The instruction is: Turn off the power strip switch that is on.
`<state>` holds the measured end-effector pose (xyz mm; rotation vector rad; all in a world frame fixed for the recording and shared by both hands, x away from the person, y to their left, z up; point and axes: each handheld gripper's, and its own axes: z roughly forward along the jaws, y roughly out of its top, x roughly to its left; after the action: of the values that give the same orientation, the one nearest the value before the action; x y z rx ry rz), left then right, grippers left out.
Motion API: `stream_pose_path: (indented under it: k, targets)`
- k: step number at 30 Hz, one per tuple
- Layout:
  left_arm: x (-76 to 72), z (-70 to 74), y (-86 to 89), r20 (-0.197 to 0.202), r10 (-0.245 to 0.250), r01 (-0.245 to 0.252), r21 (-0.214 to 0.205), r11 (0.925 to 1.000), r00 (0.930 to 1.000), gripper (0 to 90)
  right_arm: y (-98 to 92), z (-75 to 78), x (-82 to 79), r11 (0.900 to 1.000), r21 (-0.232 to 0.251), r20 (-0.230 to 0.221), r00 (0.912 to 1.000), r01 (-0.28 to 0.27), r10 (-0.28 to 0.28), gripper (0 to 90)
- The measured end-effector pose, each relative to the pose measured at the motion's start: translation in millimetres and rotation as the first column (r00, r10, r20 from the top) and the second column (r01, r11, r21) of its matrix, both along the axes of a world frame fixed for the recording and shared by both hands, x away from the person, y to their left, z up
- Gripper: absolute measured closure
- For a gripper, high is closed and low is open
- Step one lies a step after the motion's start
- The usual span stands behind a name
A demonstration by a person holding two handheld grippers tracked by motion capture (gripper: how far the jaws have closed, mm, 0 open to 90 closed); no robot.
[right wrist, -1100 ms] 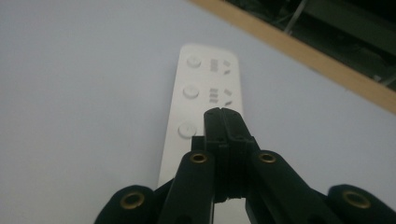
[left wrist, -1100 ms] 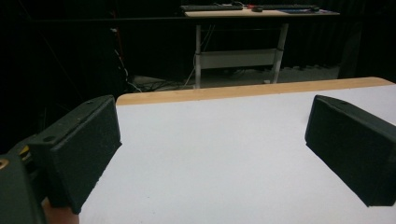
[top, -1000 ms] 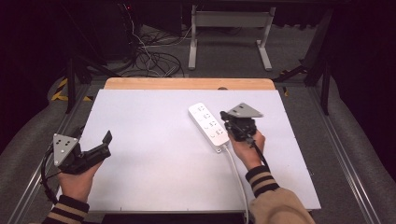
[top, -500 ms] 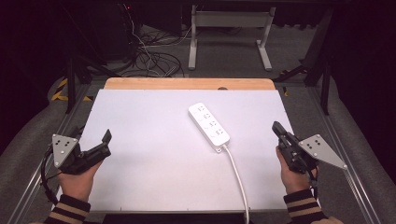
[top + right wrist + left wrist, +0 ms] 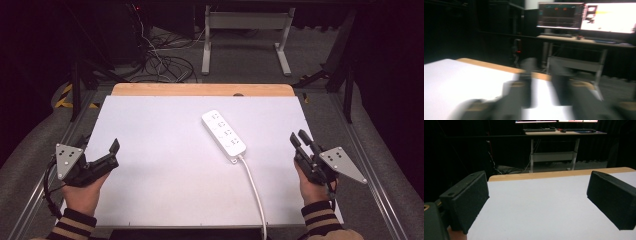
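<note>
A white power strip (image 5: 224,135) lies slanted on the middle of the white table (image 5: 160,150). Its white cord (image 5: 253,192) runs off the near edge. My left gripper (image 5: 114,153) rests at the table's left edge, far from the strip. It is open, and in the left gripper view (image 5: 537,202) the jaws stand wide apart over bare table. My right gripper (image 5: 299,138) sits at the right edge, to the right of the strip and apart from it. In the blurred right gripper view (image 5: 541,100) its jaws are close together with nothing between them.
The table's far edge is a wooden strip (image 5: 200,90). Beyond it stand a desk frame (image 5: 245,35) and loose cables (image 5: 160,65) on the floor. Monitors (image 5: 584,16) glow on a desk in the background. Grey rails run along both sides of the table.
My right gripper has left the power strip's cord end and swung out to the table's right edge, settling a little further in the last half second. The strip and left gripper stayed put.
</note>
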<state>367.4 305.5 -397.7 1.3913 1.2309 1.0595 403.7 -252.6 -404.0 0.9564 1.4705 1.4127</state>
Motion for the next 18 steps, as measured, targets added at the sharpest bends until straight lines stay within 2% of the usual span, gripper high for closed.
stream_pose_path:
  k: [2,4,5,8,10,18]
  targets:
    - [0.2,-0.3,-0.2,-0.002,-0.003,0.003,0.002,1.0000,1.0000,4.3,-0.9,-2.2,4.7,0.9992,0.021,-0.009,0.9994,0.035,-0.035,32.8]
    - [-0.2,0.1,0.0,-0.001,-0.001,0.001,0.000,1.0000,1.0000,4.3,-1.5,-4.0,8.5,0.9977,0.028,-0.025,0.9979,0.061,-0.060,18.4]
    - [-0.4,0.2,0.2,0.000,0.000,0.000,-0.005,1.0000,1.0000,4.0,-1.8,-5.1,11.4,0.9958,0.022,-0.059,0.9944,0.089,-0.088,14.6]
    - [-0.4,0.3,1.0,0.003,0.000,0.000,-0.009,1.0000,1.0000,4.0,-2.9,-5.4,12.3,0.9958,0.037,-0.063,0.9947,0.084,-0.082,13.0]
    - [-0.3,0.2,0.9,0.004,-0.002,0.002,-0.010,1.0000,1.0000,3.8,-1.5,-5.1,12.1,0.9965,0.020,-0.046,0.9957,0.081,-0.080,10.3]
    - [0.0,0.3,0.2,-0.001,-0.005,0.005,-0.006,1.0000,1.0000,3.8,3.5,-6.7,12.8,0.9974,-0.014,-0.051,0.9961,0.071,-0.072,9.6]
